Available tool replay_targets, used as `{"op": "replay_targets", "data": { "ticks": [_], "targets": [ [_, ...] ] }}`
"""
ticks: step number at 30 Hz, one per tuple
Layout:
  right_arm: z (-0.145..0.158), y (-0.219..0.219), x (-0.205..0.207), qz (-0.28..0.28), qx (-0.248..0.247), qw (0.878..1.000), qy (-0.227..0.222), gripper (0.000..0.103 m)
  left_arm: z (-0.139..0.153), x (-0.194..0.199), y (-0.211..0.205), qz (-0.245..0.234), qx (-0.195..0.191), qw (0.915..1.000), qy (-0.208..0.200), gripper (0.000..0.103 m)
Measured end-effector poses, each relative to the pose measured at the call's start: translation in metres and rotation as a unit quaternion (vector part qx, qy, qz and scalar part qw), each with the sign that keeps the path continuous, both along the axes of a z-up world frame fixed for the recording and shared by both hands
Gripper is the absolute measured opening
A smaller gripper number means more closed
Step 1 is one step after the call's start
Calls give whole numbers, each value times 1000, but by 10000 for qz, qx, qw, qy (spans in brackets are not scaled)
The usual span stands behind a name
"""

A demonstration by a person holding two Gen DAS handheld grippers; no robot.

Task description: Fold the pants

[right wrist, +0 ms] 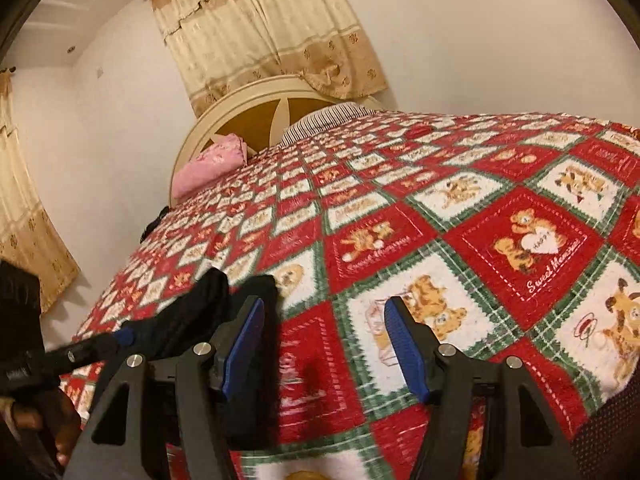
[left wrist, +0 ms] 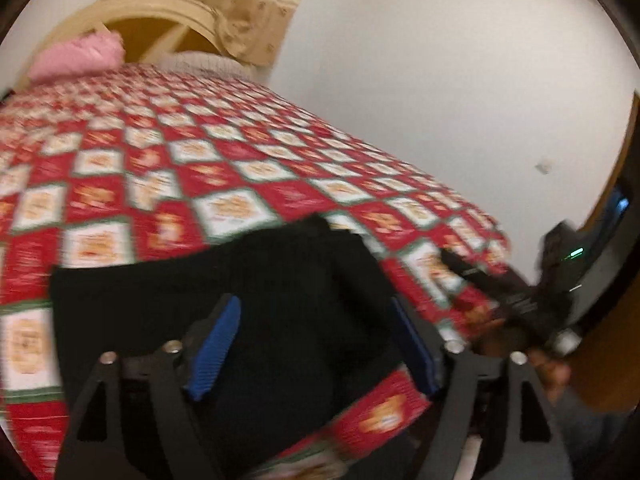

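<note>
The black pants (left wrist: 224, 292) lie folded in a compact block on the red, white and green quilt (left wrist: 160, 168) near the bed's near edge. My left gripper (left wrist: 316, 344) hovers just above them, blue-padded jaws wide apart and empty. In the right wrist view the pants (right wrist: 240, 320) sit at the lower left, beside and partly behind the left finger (right wrist: 244, 344). My right gripper (right wrist: 326, 346) is open and empty over bare quilt (right wrist: 500, 220). The right gripper also shows in the left wrist view (left wrist: 452, 260), and the left gripper in the right wrist view (right wrist: 120, 338).
A pink pillow (right wrist: 212, 164) and a striped pillow (right wrist: 320, 118) lie by the cream headboard (right wrist: 248, 100). Beige curtains (right wrist: 272, 32) hang behind. A white wall (left wrist: 440, 80) runs along the bed's right side, with a wooden door (left wrist: 608, 208) at far right.
</note>
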State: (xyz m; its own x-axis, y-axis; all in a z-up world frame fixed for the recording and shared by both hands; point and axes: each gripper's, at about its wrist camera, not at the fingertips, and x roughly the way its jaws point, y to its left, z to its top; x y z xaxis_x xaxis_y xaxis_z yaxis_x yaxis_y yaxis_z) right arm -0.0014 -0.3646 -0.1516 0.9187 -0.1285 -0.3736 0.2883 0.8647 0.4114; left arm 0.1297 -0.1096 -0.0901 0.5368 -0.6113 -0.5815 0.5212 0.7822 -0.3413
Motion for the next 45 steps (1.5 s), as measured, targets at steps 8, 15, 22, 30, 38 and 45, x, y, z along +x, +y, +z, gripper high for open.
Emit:
{"op": "replay_targets", "data": {
  "ticks": [8, 15, 22, 30, 38, 45],
  "targets": [
    [15, 73, 43, 1358, 84, 9898, 434, 65, -25, 20, 56, 935, 94, 9955, 90, 86],
    [3, 74, 60, 1360, 324, 9868, 818, 16, -47, 30, 61, 1032, 184, 9942, 246, 86],
    [1, 62, 27, 1043, 269, 9918, 687, 15, -51, 27, 57, 879, 219, 9957, 209, 87],
    [-15, 48, 37, 857, 363, 9930, 731, 15, -55, 25, 61, 938, 318, 9948, 220, 87],
    [19, 52, 21, 219, -187, 9986, 440, 46, -60, 23, 64, 1011, 289, 9941, 284, 90],
    [35, 105, 66, 1281, -945, 9862, 450, 55, -64, 25, 65, 1054, 373, 9931, 349, 93]
  ]
}}
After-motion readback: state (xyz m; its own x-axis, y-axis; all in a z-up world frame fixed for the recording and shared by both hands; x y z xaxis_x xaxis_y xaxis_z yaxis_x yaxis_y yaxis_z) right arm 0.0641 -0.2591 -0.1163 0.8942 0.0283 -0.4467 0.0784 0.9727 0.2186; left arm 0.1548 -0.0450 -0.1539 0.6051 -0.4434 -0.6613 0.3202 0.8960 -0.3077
